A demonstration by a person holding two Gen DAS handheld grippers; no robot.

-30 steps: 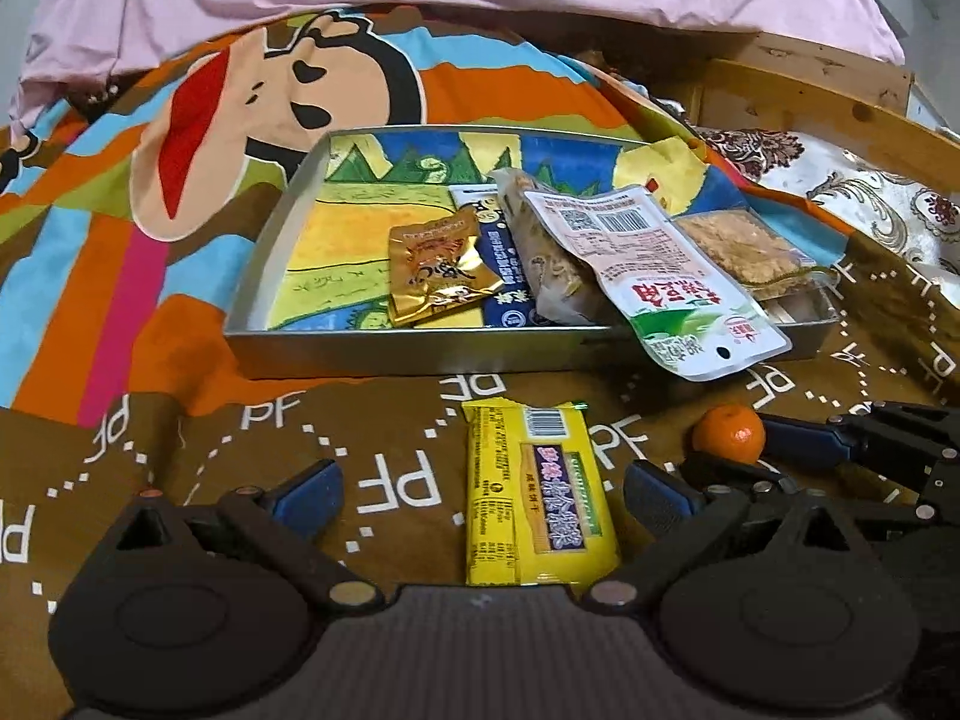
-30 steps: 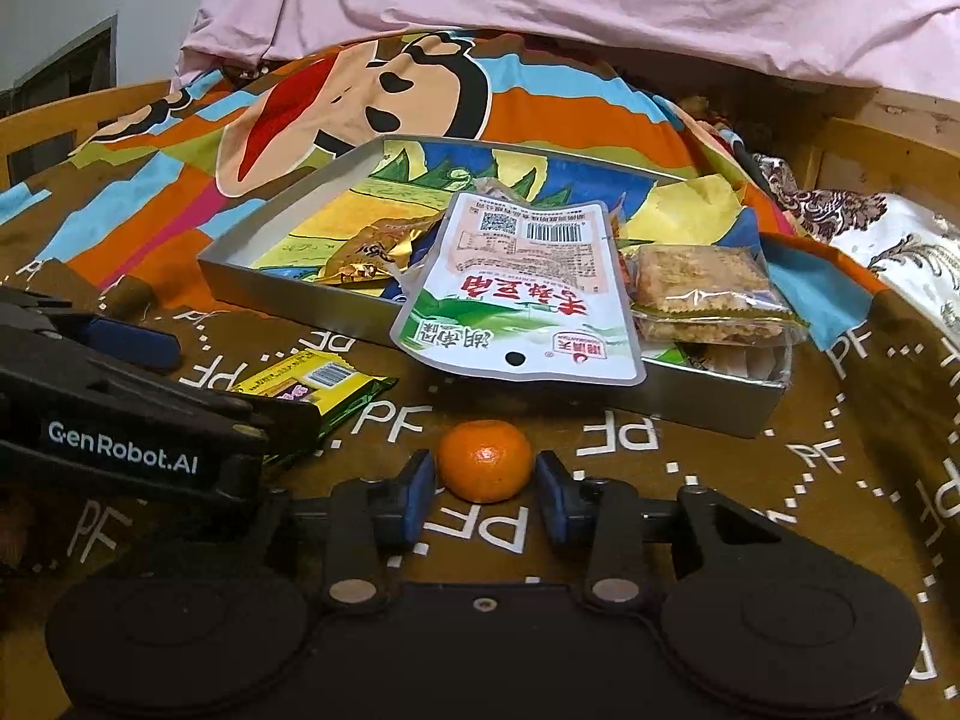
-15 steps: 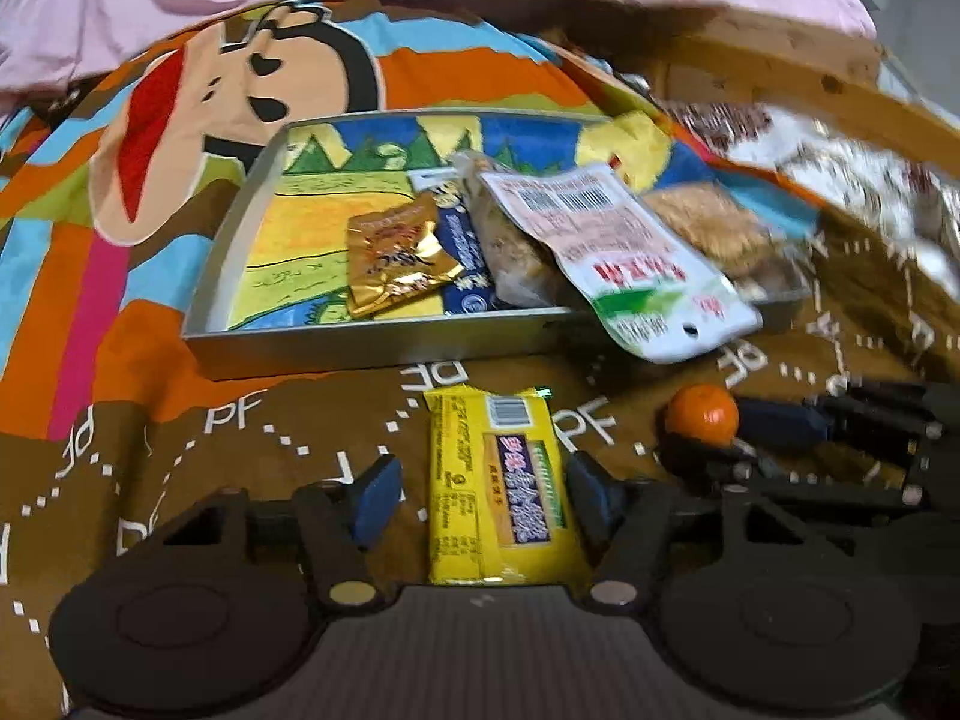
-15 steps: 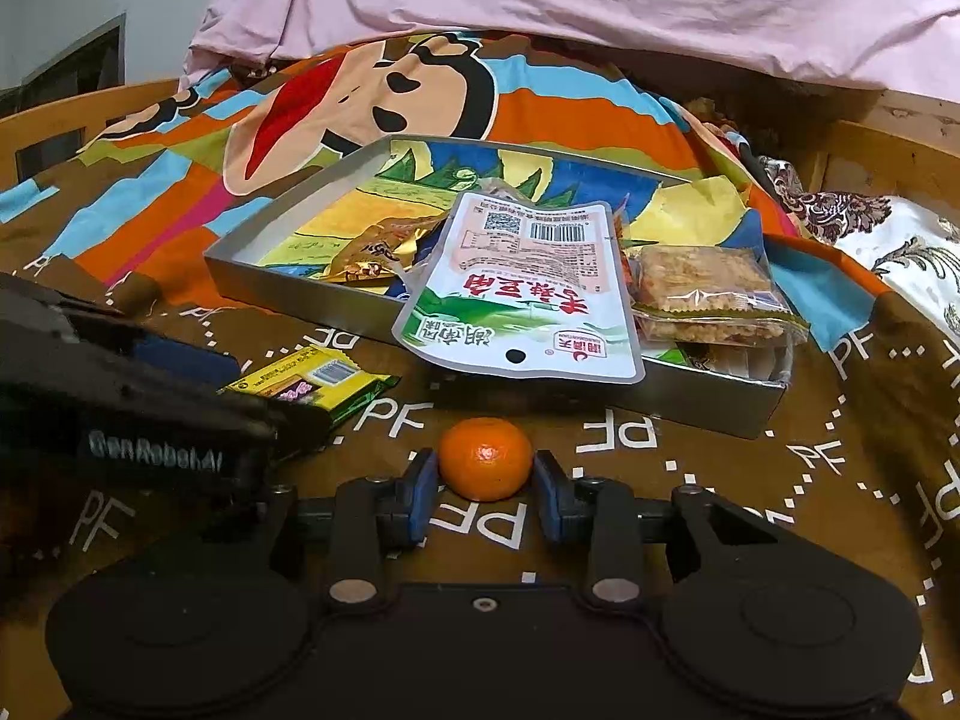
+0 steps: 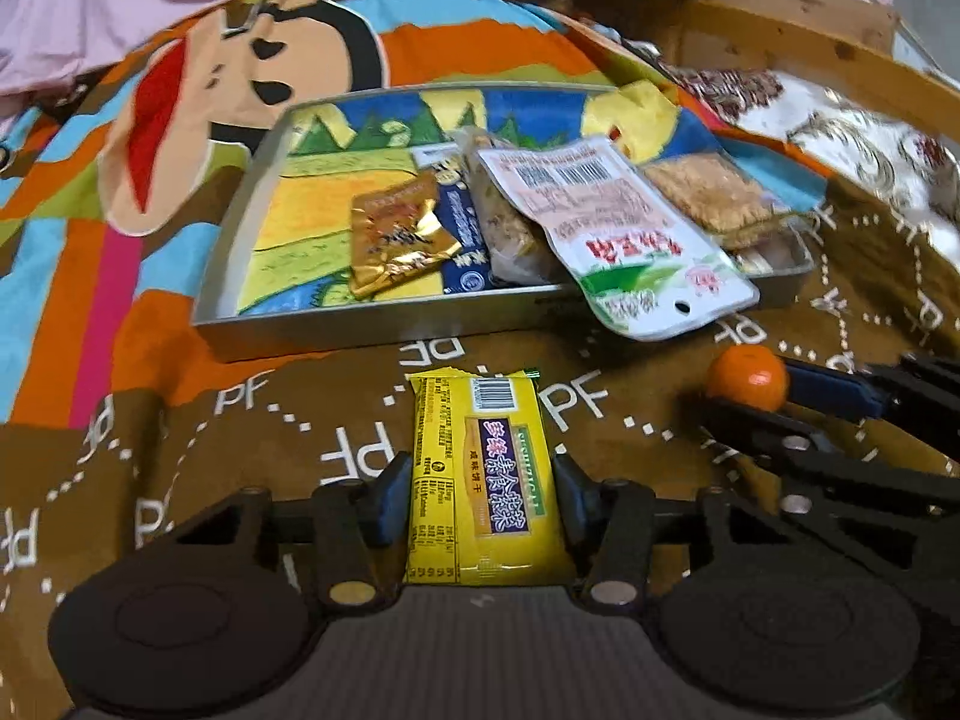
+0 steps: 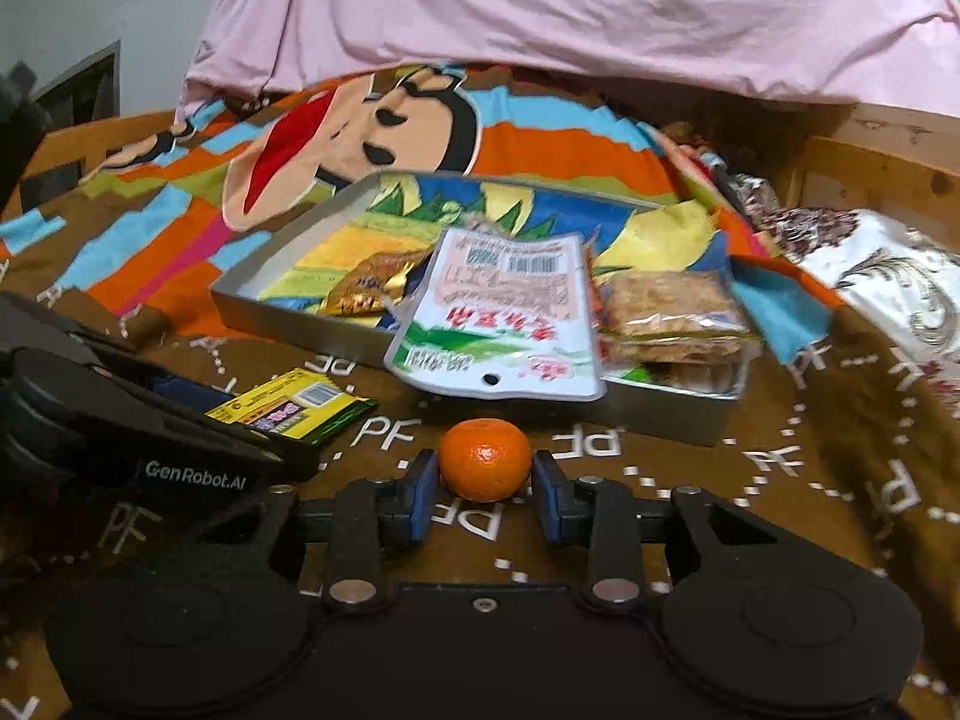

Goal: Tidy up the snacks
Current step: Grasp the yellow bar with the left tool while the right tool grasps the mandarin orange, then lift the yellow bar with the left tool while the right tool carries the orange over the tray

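Note:
A yellow snack packet [image 5: 483, 474] lies on the brown blanket, and my left gripper [image 5: 483, 495] is shut on its sides. It also shows in the right wrist view [image 6: 294, 405]. A small orange [image 6: 486, 459] sits between the pads of my right gripper [image 6: 486, 495], which is shut on it; the orange also shows in the left wrist view [image 5: 746, 376]. Behind them stands a metal tray [image 5: 336, 333] holding a gold packet [image 5: 399, 237], a white-green pouch [image 5: 624, 234] hanging over the front rim, and a cracker pack [image 5: 708, 192].
The tray's left half [image 5: 300, 222] holds no snacks. A pink sheet [image 6: 540, 18] covers the back. A wooden bed frame [image 6: 870, 162] runs along the right. A patterned white cloth [image 6: 888, 276] lies at the right.
My left gripper has closed from wide open onto the yellow packet. My right gripper has tightened on the orange and both views have shifted a little.

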